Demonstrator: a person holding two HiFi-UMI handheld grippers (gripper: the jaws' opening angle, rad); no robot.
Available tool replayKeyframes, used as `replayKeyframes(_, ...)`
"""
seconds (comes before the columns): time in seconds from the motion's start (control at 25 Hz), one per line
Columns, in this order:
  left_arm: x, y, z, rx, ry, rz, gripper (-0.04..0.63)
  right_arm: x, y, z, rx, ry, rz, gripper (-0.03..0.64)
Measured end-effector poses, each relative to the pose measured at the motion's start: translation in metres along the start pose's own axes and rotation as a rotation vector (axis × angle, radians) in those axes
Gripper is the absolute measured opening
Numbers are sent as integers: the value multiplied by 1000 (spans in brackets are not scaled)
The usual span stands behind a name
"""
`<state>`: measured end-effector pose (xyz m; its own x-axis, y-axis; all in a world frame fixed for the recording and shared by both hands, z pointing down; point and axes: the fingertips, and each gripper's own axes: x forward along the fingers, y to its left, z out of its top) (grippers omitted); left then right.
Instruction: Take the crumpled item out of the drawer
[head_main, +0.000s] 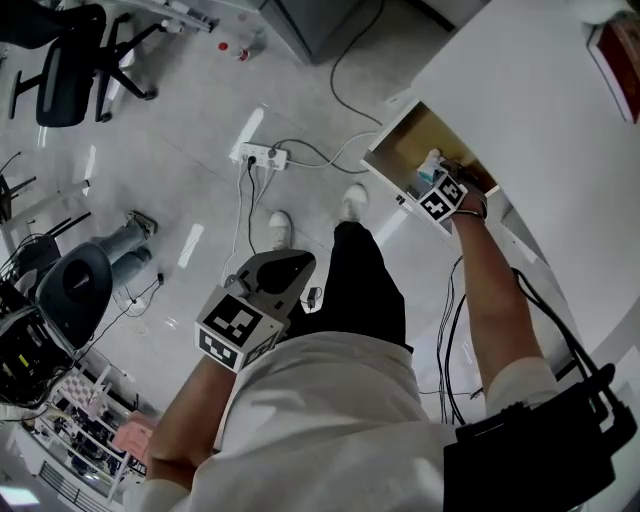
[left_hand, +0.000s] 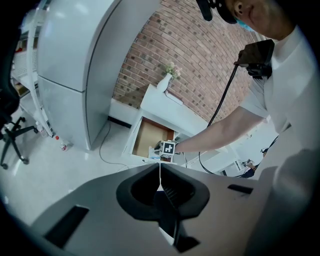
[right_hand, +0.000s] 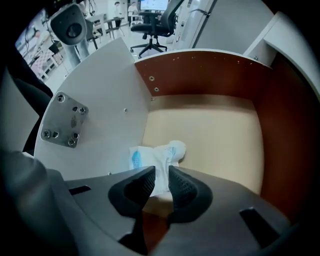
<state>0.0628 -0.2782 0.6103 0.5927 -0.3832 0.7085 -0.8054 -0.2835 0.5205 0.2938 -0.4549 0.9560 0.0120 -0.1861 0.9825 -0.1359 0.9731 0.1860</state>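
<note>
The drawer (head_main: 420, 135) stands pulled out from a white cabinet, its tan floor (right_hand: 220, 135) showing. A crumpled white and blue item (right_hand: 159, 154) lies at the drawer's near left corner. My right gripper (right_hand: 161, 174) reaches into the drawer, and its jaws are pinched on the item's lower part. From the head view the item (head_main: 431, 160) shows just beyond the right gripper (head_main: 434, 178). My left gripper (head_main: 290, 268) hangs over the floor beside the person's leg, far from the drawer. In its own view the left gripper (left_hand: 160, 172) has its jaws pressed together with nothing between them.
The white cabinet top (head_main: 540, 130) spreads to the right of the drawer. A power strip (head_main: 262, 155) and cables lie on the floor. An office chair (head_main: 70, 60) stands far left. A tall grey cabinet (left_hand: 75, 60) and a white vase (left_hand: 165, 82) show ahead.
</note>
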Motion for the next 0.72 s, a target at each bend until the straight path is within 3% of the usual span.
replayKeyframes(0.28, -7, -1, 1, -4, -9, -2, 26, -9, -5, 5, -1, -1, -37, 50)
replayKeyframes(0.72, -46, -21, 10, 68, -36, -43, 26, -81, -11, 18, 119, -52, -93, 34)
